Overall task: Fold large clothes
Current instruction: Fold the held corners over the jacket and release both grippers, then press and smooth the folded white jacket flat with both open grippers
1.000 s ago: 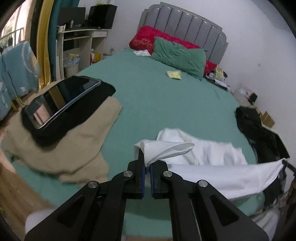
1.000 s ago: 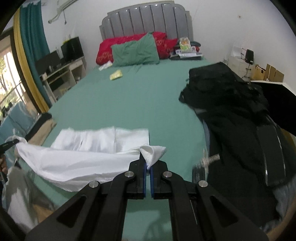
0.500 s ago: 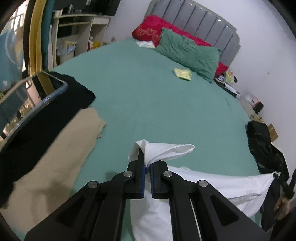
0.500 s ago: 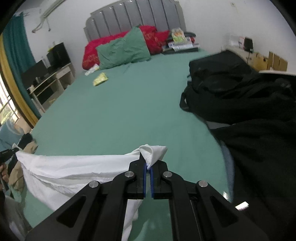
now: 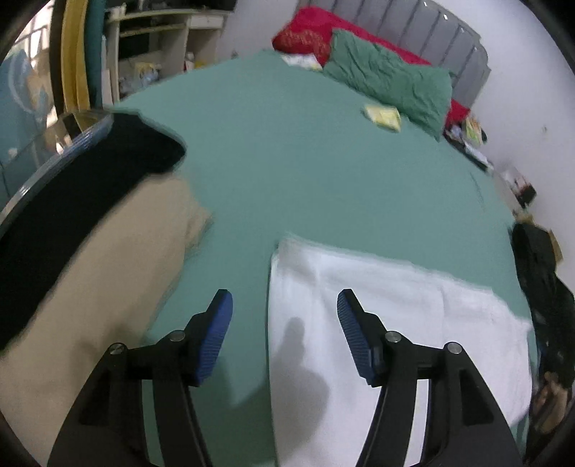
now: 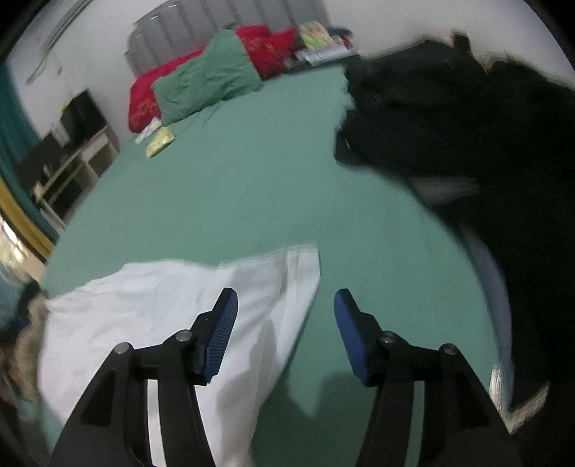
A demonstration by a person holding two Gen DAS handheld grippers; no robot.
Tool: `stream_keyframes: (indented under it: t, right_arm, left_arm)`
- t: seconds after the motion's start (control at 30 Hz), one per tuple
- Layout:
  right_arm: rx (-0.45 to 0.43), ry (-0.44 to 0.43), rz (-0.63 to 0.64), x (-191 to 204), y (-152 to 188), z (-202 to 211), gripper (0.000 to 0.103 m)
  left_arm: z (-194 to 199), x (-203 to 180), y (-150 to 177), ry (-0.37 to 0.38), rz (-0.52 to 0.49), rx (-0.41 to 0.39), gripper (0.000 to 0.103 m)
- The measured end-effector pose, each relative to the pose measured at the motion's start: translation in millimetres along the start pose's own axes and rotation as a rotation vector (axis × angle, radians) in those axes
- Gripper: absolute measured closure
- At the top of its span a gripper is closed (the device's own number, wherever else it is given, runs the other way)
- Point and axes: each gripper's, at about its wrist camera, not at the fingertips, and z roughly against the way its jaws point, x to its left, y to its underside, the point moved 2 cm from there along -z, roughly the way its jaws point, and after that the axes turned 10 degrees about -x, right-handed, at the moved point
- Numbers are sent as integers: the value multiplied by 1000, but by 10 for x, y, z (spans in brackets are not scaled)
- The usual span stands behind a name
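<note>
A white garment [image 5: 388, 309] lies folded flat on the green bed sheet [image 5: 305, 172]. My left gripper [image 5: 284, 316] hovers over its left edge, jaws opening, with nothing pressed between the blue pads. In the right wrist view the same white garment [image 6: 172, 316] spreads to the lower left. My right gripper [image 6: 285, 314] hangs over its right corner, jaws opening too, and the pads grip nothing.
A tan garment [image 5: 107, 287] and a black one [image 5: 72, 201] lie at the bed's left side. A pile of black clothes [image 6: 485, 161] fills the right. Green and red pillows [image 5: 388, 79] and a small yellow packet [image 5: 382, 116] sit near the grey headboard [image 5: 456, 32].
Both grippers were shut on corners of the white garment and held it up. Both have come down toward the bed and let go; the garment now lies flat on the sheet.
</note>
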Motion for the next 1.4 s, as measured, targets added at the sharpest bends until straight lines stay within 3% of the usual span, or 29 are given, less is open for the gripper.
stream_keyframes:
  t: [0.1,0.2,0.3,0.33,0.37,0.4,0.6,1.0,1.07,1.13,1.17,1.27,1.33,1.4]
  right_arm:
    - [21,-73,-118,-18,397,308,46]
    - [54,-111,-126,99,783,516,46]
    - [102,-148,-126,234,1124,560,48]
    - [95,-161,-118,278,1159,555,70]
    - [108,-163,-101,329,1225,574,91]
    - [122,-159,-103,356,1258,589,94]
    - [93,-118,-73,468,1233,951,94]
    - [132,-40,-85,429,1677,1408,93]
    - [140,-20,-61,469,1669,1371,88]
    - [181,-15,-77,477,1684,1312,85]
    - [182,-7,-84,471,1671,1313,84]
    - [73,62,-48,498,1524,1493,76]
    - [-11,92,5,574,1393,1609,57]
    - [-57,68,76,726,1269,1603,42]
  left_arm:
    - [106,-15,424,25,-23,102,39]
    - [147,-71,844,44,-60,190,39]
    - [275,-190,1005,40,-130,151,39]
    - [280,-231,1042,47,-153,163,54]
    - [295,-268,1074,49,-178,166,76]
    - [319,-338,1096,61,-219,171,98]
    - [696,-363,1162,67,-228,131,99]
    - [1222,-37,1636,80,-148,230,97]
    - [1200,-23,1694,65,-153,270,89]
    - [1189,18,1722,55,-141,303,65]
    - [1202,40,1703,47,-133,299,62]
    - [1282,97,1582,26,-129,252,60]
    - [1371,78,1422,34,-124,200,58]
    - [1393,-31,1272,41,-179,144,56]
